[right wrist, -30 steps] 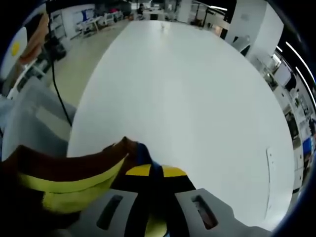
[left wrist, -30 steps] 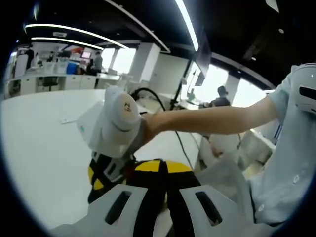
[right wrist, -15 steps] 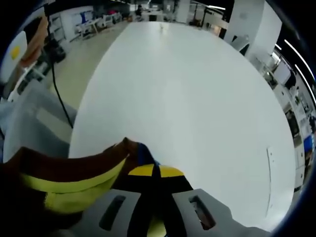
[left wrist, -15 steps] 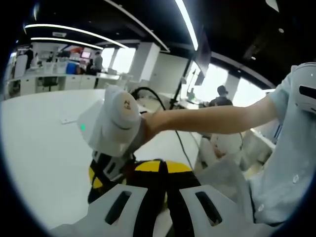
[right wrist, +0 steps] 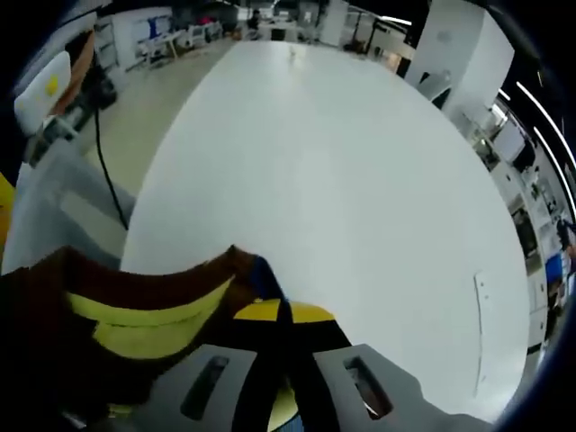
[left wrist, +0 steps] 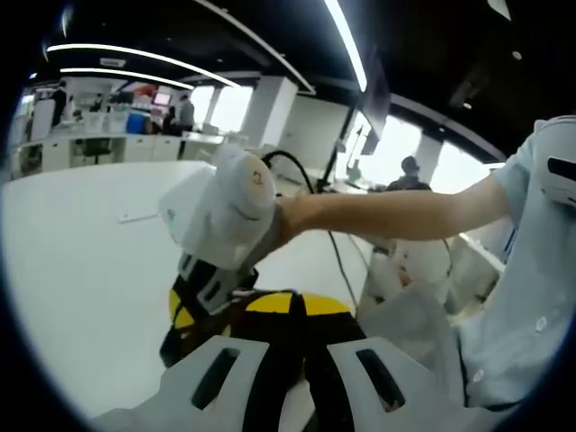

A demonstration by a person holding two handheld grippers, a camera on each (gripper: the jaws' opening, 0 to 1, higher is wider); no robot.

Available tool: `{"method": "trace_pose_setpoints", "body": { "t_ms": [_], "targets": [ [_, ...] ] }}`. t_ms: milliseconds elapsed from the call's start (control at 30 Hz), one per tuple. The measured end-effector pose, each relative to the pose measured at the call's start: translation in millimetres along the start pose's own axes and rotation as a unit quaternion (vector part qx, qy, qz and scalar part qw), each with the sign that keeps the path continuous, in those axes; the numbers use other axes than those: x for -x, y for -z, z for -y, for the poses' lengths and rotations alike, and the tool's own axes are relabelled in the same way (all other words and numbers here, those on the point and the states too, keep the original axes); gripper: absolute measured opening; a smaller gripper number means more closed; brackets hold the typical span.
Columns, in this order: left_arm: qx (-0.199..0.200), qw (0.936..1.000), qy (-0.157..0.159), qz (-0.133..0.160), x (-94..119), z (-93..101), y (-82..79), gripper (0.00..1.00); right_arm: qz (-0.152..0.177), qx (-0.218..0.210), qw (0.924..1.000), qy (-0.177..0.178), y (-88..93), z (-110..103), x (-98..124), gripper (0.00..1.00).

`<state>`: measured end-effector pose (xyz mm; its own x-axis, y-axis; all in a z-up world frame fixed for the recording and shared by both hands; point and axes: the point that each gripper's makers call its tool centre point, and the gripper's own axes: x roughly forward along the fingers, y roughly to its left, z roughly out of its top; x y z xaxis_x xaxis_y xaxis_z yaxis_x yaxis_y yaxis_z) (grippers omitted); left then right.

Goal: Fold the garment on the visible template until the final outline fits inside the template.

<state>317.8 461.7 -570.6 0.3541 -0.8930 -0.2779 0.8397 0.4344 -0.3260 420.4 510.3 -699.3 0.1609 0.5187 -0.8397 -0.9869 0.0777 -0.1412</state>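
White desk point(right wrist: 342, 180) spans most of the right gripper view, with office beyond. At lower left the brown-and-yellow garment point(right wrist: 135, 315) hangs lifted, clamped in the right gripper point(right wrist: 281, 360) jaws; the left gripper point(left wrist: 288, 351) jaws pinch it too. No template visible; folding looks unfinished.

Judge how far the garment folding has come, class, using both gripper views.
Done: both grippers have gripped the garment. In hand: the right gripper pinches the brown and yellow cloth, lifted off the white table; in the left gripper view, the left gripper grips dark cloth beside it. Left: no template is in view, and the cloth hangs bunched, so the folding remains.
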Motion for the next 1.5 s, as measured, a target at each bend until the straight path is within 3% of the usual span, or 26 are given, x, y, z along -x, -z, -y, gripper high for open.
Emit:
{"method": "trace_pose_setpoints", "body": {
  "t_ms": [500, 1000, 1500],
  "targets": [
    [0.021, 0.9994, -0.021, -0.019, 7, -7.9, 12.5, 0.00, 0.020, -0.006, 0.9992, 0.035, 1.4, 13, 20, 0.02],
    [0.031, 0.9983, -0.037, -0.033, 9, -12.8, 21.3, 0.00, 0.033, -0.013, 0.9983, 0.047, 0.6, 17, 34, 0.01],
    [0.036, 0.9967, -0.040, -0.061, 13, -13.9, 33.7, 0.00, 0.047, -0.039, 0.9963, 0.060, 12.2, 17, 53, 0.01]
  ]
}}
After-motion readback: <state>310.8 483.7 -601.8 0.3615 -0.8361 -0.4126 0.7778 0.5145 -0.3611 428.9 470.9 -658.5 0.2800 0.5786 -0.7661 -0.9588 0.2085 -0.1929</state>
